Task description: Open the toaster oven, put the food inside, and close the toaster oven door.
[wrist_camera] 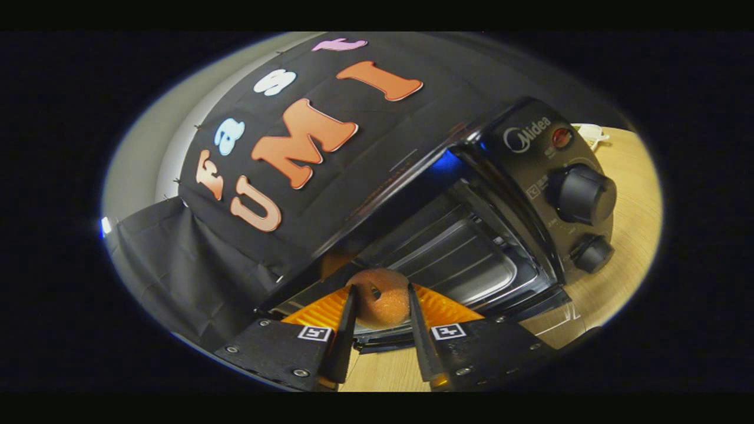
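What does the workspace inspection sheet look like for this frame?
Surface: wooden table, bare beside the oven.
Job's things: toaster oven, door open, rack visible; donut at the oven mouth.
Clutter: small white object behind the oven, too small to identify.
Grippers: gripper shut on the donut, one finger on each side.
Cables: nothing seen.
Surroundings: black cloth wall beside and behind the oven.
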Tool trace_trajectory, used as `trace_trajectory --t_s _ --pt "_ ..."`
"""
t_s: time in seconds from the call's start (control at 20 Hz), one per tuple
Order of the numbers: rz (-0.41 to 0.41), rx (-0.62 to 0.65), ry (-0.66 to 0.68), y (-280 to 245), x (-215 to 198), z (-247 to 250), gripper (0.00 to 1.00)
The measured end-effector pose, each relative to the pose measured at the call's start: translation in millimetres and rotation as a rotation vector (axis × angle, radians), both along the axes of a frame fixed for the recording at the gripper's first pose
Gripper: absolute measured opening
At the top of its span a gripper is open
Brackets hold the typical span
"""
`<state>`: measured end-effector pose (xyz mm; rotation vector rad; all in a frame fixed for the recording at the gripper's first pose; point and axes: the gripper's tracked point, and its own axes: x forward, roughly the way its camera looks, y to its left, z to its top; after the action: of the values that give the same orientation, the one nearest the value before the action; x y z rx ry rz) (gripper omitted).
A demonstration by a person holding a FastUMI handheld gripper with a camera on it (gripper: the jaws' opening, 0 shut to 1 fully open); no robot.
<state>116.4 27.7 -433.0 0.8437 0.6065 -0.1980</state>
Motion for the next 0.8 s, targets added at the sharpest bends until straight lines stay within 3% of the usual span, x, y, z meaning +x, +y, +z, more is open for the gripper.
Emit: trace_trajectory --t_s 0.2,0.45,0.6,0.8 --pt "0.008 -0.1 -0.018 -1.6 8.6 -2.5 0.47" --pt "0.061 -0.347 -0.04 -8.8 14.7 3.8 0.67" --pt "0.135 -0.481 -0.083 -3.8 16.2 20.2 0.77" --pt "0.217 -0.587 -0.086 -1.5 -15.5 39.7 0.86"
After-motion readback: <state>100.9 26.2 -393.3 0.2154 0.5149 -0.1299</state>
